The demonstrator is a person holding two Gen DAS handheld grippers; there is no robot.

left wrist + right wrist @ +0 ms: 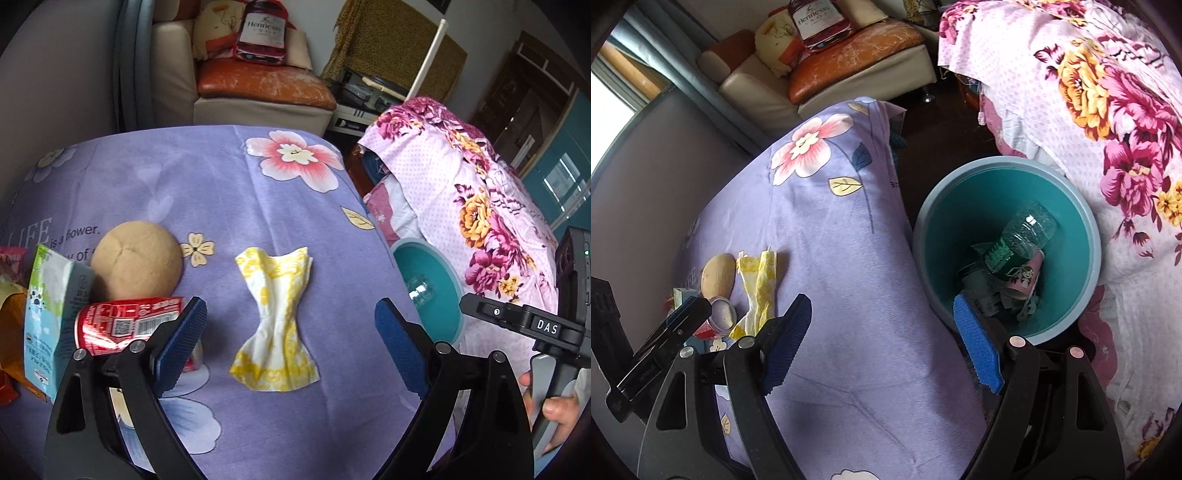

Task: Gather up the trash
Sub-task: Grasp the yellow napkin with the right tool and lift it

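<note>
A crumpled white and yellow napkin [275, 321] lies on the purple flowered tablecloth [207, 184], between the fingers of my open left gripper [291, 332], which hovers just above it. A red soda can [125, 325] lies on its side at the left finger. A round bun [136, 260] and a green-white carton [55, 314] sit left of it. My right gripper [882, 339] is open and empty over the table's right edge, next to the teal trash bin [923, 236]. The bin holds a green plastic bottle [1019, 240] and a pink cup [1027, 277]. The napkin [759, 291], bun [718, 277] and can [718, 319] show at the left.
A bed with pink flowered sheet [480, 199] stands right of the bin. A beige sofa with an orange cushion [258, 83] and a Hennessy bag [262, 31] is behind the table. Snack wrappers [11, 295] lie at the table's left edge.
</note>
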